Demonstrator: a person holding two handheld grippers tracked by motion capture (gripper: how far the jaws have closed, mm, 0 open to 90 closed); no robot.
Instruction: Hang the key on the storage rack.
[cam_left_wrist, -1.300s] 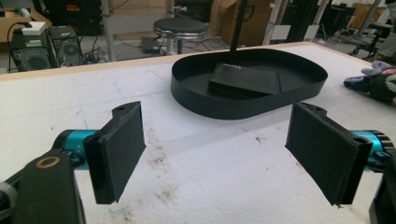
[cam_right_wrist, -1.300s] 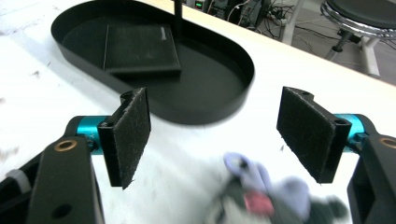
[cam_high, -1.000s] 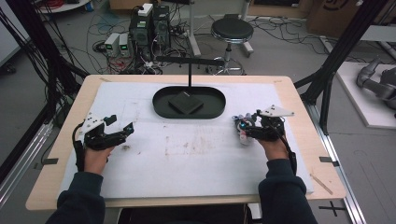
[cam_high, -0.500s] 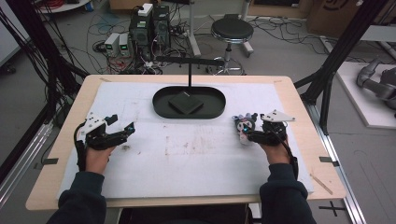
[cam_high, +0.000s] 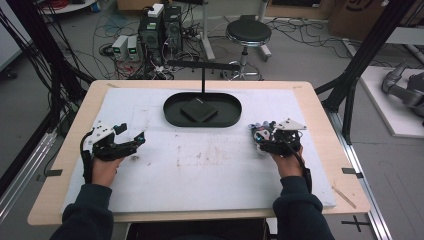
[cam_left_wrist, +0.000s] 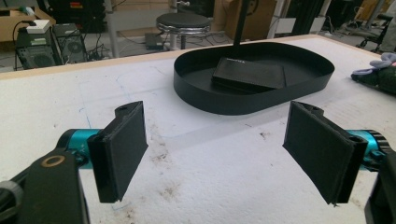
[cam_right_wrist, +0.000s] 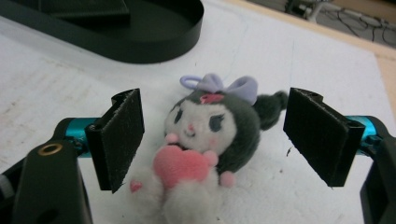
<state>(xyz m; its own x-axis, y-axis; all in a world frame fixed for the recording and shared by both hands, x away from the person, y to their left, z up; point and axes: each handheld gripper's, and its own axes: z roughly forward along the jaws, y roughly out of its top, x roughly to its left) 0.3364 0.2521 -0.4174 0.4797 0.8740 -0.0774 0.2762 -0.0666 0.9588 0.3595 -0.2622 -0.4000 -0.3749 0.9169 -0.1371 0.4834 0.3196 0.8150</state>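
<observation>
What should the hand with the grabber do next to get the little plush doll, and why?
Probably close the right gripper on the plush doll. Its jaws stand wide open on either side of the doll, which lies on the white mat and is not yet held. Closing gently should catch it round the head and body.

**A robotics lab**

The bench (cam_high: 320, 115) stands inside a black metal frame (cam_high: 372, 45) on a grey floor. Behind it sit computer towers (cam_high: 162, 27), tangled cables (cam_high: 107, 30) and a round stool (cam_high: 248, 34); a grey robot arm (cam_high: 405, 90) lies at the right.
</observation>
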